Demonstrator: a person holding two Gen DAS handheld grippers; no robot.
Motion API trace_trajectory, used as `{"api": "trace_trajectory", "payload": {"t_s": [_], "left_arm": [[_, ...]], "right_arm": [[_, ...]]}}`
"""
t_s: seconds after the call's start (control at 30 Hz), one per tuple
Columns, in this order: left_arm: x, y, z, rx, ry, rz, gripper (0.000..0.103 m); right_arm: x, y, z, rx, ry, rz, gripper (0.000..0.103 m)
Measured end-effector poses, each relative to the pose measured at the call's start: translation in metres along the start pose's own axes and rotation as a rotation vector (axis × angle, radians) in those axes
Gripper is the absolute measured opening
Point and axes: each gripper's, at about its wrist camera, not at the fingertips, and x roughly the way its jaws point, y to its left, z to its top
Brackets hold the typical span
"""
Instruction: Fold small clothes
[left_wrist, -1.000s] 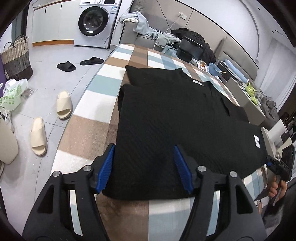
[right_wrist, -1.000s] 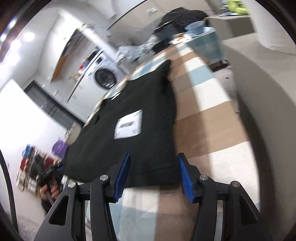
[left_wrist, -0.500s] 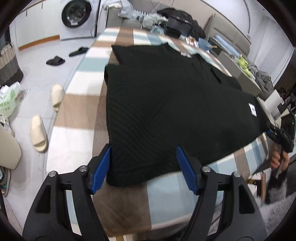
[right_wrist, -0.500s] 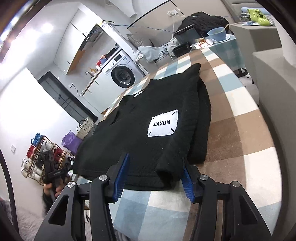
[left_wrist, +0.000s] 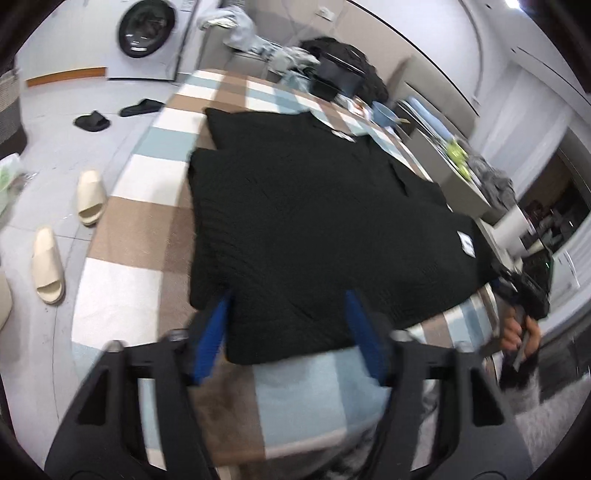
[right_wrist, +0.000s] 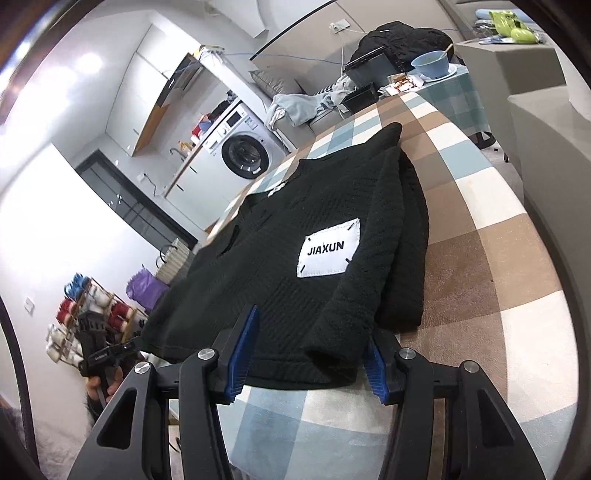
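Checkered surface (left_wrist: 140, 236) under our black sweater (left_wrist: 314, 221), spread flat at twelve o'clock. Our left gripper (left_wrist: 288, 325) jaws are closing around its near hem; our right gripper (right_wrist: 308, 354) jaws sit half-open astride the folded sleeve's cuff.

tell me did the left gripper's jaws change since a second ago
Yes. The left gripper is closing: its blue fingers now stand nearer together around the black sweater's near hem on the checked tablecloth.
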Motion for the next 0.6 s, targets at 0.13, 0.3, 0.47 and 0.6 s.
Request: {"api": "trace_trajectory", "payload": {"t_s": [0.13, 0.3, 0.47, 0.6], "left_arm": [[0.006, 0.013, 0.003, -0.051, -0.045, 0.016, 0.009], [-0.003, 0.016, 0.014, -0.062, -0.133, -0.004, 0.006], [-0.012, 0.011, 0.046, -0.076, -0.217, -0.038, 0.006], [-0.008, 0.01, 0.089, -0.074, -0.275, -0.055, 0.006]], "right_arm": [[0.007, -0.018, 0.003, 0.141, -0.034, 0.039, 0.028], [0.005, -0.013, 0.01, 0.147, -0.082, 0.002, 0.009], [-0.011, 0.007, 0.034, 0.116, -0.186, 0.051, 0.008], [-0.007, 0.019, 0.07, 0.103, -0.243, 0.045, 0.008]]}}
